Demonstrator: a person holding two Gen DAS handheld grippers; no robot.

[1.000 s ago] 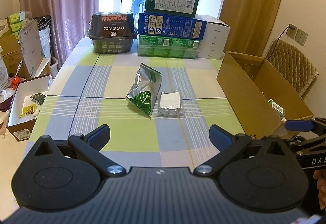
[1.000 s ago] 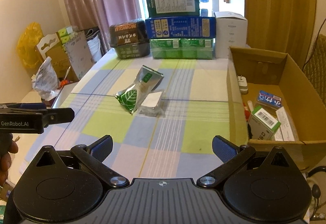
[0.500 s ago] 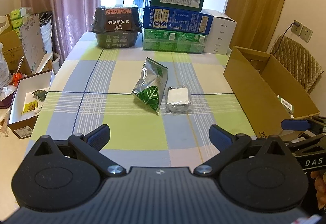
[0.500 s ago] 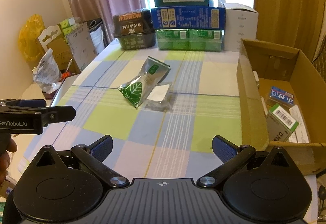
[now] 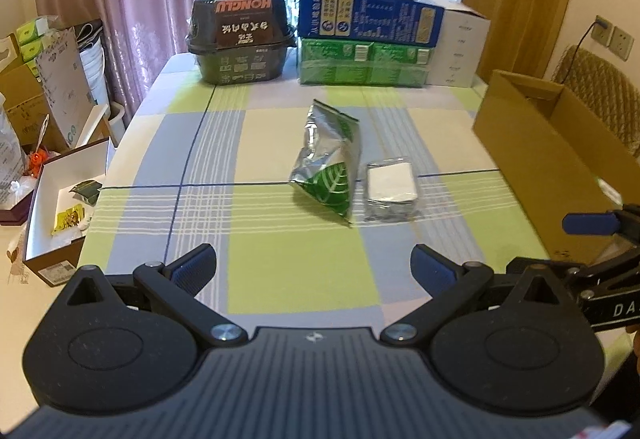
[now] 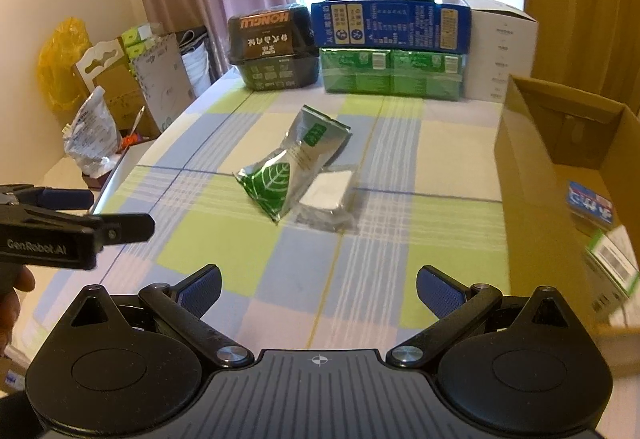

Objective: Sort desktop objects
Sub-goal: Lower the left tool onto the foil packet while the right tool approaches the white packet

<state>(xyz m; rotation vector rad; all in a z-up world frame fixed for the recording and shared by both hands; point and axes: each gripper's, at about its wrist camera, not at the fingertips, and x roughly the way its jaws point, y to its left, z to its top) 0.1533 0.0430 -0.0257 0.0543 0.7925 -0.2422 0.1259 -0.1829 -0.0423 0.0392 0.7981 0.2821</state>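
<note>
1. Both tongs have been carried forward over the tabletop [image 5: 280,291] since a second ago, so the pouch [image 5: 330,165] and the packet [image 5: 391,185] are seen larger and nearer.
2. Left tongs [image 5: 314,265] are spread wide and hold nothing; the pouch and packet lie ahead of them at 12 o'clock.
3. Right tongs [image 6: 318,289] are likewise spread wide and empty; from them the pouch [image 6: 288,169] is seen at 11 o'clock and the packet [image 6: 327,195] at 12 o'clock.
4. The silver-and-green pouch is laid flat mid-tabletop, with the foil packet just beside it at its 3 o'clock; whether the two are touching cannot be told.
5. A carton [image 6: 560,163] is stood at the tabletop's 3 o'clock edge, with small boxes [image 6: 590,201] lying inside it.
6. Stacked boxes [image 5: 370,17] and a dark tub [image 5: 242,39] are ranged along the far edge at 12 o'clock.
</note>
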